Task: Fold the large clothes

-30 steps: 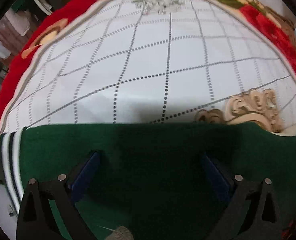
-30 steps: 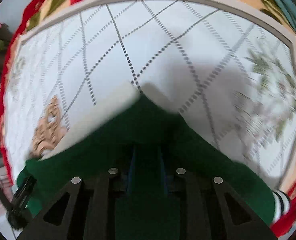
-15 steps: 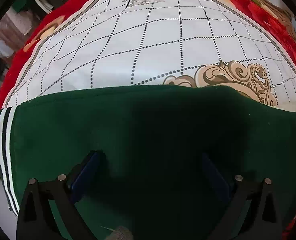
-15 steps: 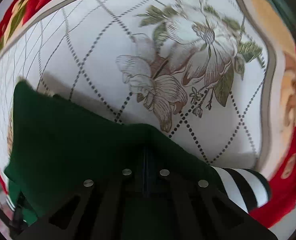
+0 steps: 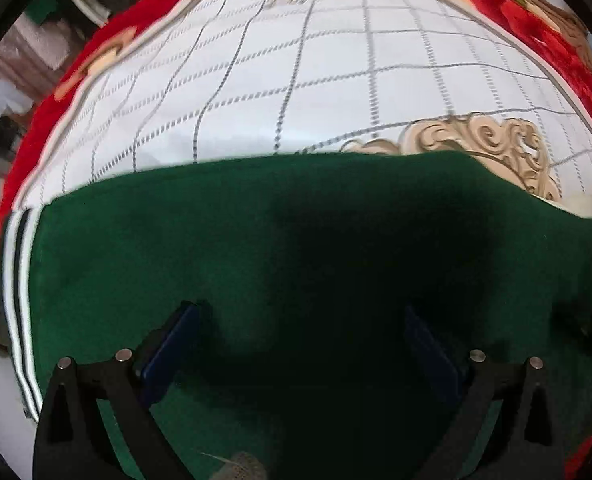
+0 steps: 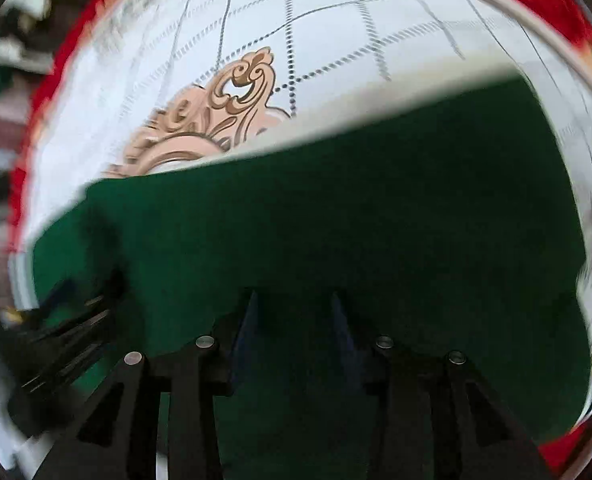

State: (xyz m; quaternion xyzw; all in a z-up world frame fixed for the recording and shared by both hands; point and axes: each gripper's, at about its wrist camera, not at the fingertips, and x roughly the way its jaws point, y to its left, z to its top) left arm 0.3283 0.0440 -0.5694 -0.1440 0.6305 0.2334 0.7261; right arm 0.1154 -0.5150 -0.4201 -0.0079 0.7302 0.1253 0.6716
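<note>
White quilted bedspread with a dotted grid and red floral border (image 5: pixel 336 92) ahead of both tools. Dark green fleece garment with striped cuff (image 5: pixel 255 264) beneath both. Left gripper (image 5: pixel 300 344) gapes, empty. Right gripper (image 6: pixel 293 320) opening, gripping nothing. Risk: released fold springs back.

No readable text, label, brand, number or sign in either view. Green garment (image 5: pixel 255 264): plain cloth, white and dark stripes at edge, no print or tag legible. Bedspread (image 5: pixel 336 92): dotted grid, flower and scroll ornament only, no lettering. Background at left edge too blurred and small to tell.
</note>
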